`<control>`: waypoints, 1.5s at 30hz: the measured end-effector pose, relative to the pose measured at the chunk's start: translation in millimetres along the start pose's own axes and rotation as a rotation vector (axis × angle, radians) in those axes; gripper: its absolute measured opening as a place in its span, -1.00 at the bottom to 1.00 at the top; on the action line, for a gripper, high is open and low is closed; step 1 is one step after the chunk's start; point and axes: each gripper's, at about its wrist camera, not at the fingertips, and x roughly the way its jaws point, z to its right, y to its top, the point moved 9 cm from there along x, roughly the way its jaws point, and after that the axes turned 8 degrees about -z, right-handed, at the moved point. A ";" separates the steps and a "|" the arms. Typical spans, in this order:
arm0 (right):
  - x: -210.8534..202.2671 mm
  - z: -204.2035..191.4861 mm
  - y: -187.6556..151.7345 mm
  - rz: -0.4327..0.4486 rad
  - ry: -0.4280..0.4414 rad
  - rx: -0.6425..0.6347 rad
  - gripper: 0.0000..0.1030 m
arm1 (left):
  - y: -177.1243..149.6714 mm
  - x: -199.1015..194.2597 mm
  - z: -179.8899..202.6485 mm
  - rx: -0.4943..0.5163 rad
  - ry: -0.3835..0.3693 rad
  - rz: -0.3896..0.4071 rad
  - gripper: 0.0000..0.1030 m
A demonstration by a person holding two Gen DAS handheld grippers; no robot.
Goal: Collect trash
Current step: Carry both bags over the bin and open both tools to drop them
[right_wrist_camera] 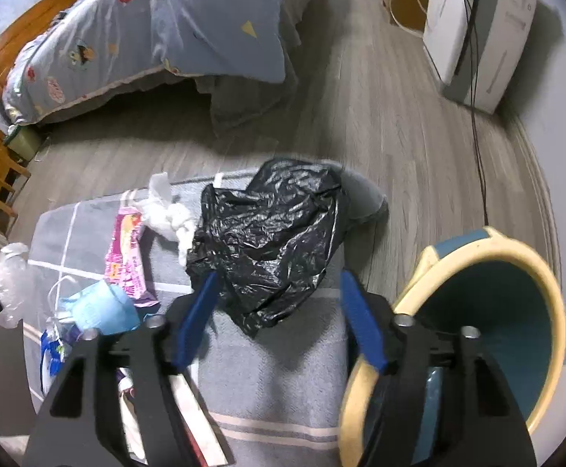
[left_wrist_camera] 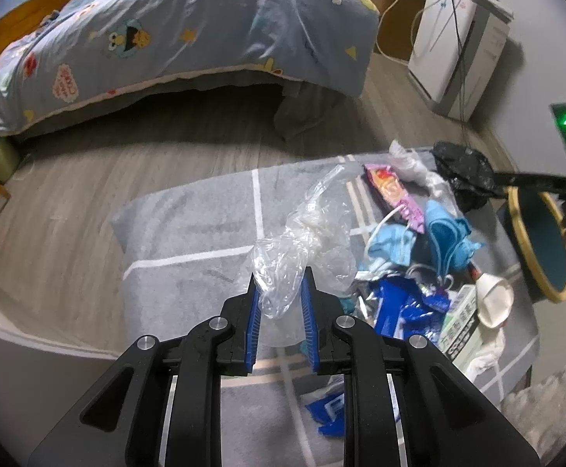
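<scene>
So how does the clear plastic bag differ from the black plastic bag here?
The clear plastic bag is see-through; the black plastic bag is opaque and glossy. The clear one is pinched in the left hand-held gripper; the black one lies crumpled between the right hand-held gripper's open jaws, ungripped. Both are crumpled thin film.

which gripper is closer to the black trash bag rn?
Right. The right gripper is open with the black trash bag lying between and just beyond its fingertips. The left gripper is off to the bag's left, shut on clear plastic wrap, across the trash pile.
</scene>
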 end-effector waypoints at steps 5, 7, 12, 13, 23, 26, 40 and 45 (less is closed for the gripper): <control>29.0 -2.9 -12.9 -0.091 0.011 0.002 0.26 | 0.1 2.1 4.4 0.034 0.000 -0.005 -0.60; 36.8 -1.7 -17.1 -0.121 0.034 0.012 -0.50 | 0.6 1.8 4.1 0.037 -0.002 -0.002 -0.60; 28.7 -2.2 -15.7 -0.087 0.054 -0.004 -0.79 | 2.6 0.7 2.7 0.040 -0.004 0.005 -0.60; 25.7 -2.9 -15.7 -0.080 0.060 -0.005 -0.80 | 2.9 0.8 2.7 0.040 -0.005 0.006 -0.60; -47.9 -14.6 -21.7 0.029 0.065 -0.139 -0.81 | 18.0 -19.9 11.2 0.040 0.005 0.073 -0.60; -80.7 -8.9 -30.2 0.087 0.040 -0.186 -0.81 | 30.7 -37.7 29.0 0.044 -0.008 0.126 -0.60; -150.6 93.9 -108.5 0.149 -0.016 -0.111 -0.81 | 52.3 -62.2 183.8 0.166 -0.142 0.164 -0.60; -145.2 134.8 -129.8 0.129 -0.030 -0.041 -0.81 | 59.8 -52.4 253.7 0.271 -0.177 0.154 -0.60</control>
